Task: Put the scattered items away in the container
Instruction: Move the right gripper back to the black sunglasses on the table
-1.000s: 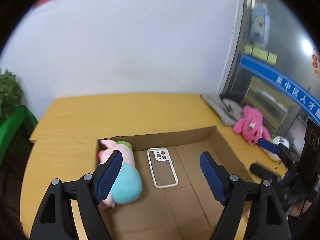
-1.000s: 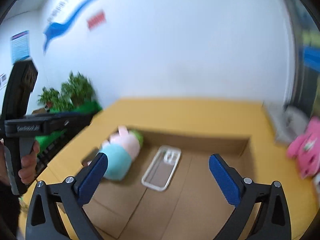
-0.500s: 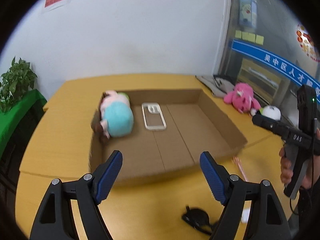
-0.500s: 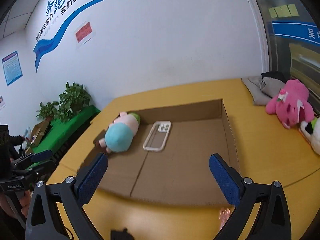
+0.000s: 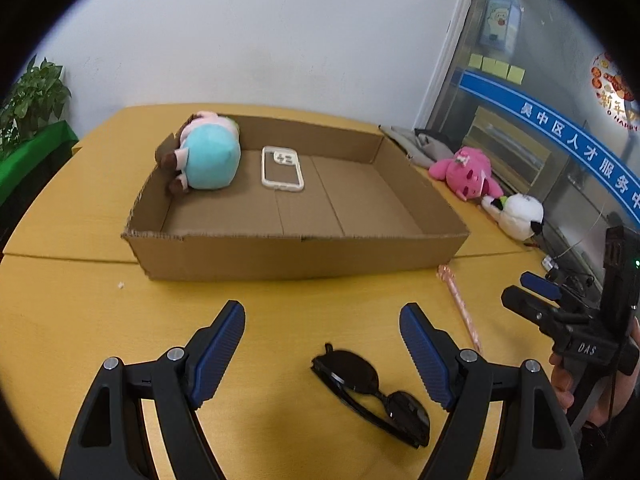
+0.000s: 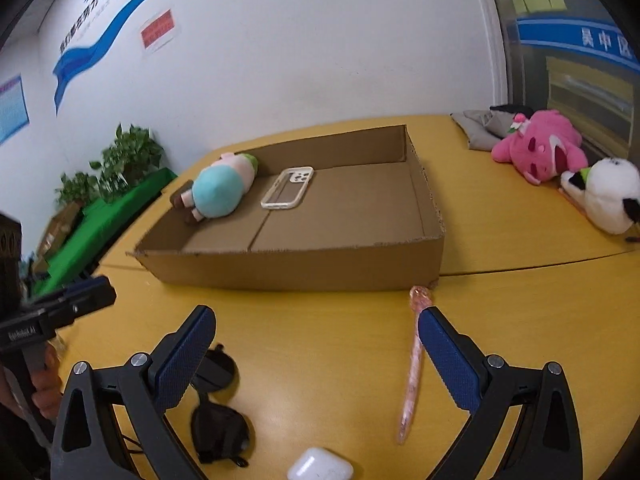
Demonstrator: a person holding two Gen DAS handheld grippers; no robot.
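Sitting on the yellow tabletop (image 5: 60, 320) is one shallow cardboard box (image 5: 296, 256), and it's got two things in it so far: one teal plush toy (image 5: 208, 160) tucked in the far left corner and one clear phone case (image 5: 282, 168) lying flat just beside it. Three loose items wait in front of the box: one pair of black sunglasses (image 5: 372, 392), one pink pen (image 6: 414, 364) and one white earbud case (image 6: 320, 468). Left claw (image 5: 322, 354) is spread wide with nothing in it, hanging above the sunglasses. Right claw (image 6: 316, 350) is wide and empty too, pen near its right finger. Off to the right, two more plush toys, one pink (image 6: 536, 152) and one white (image 6: 608, 196).
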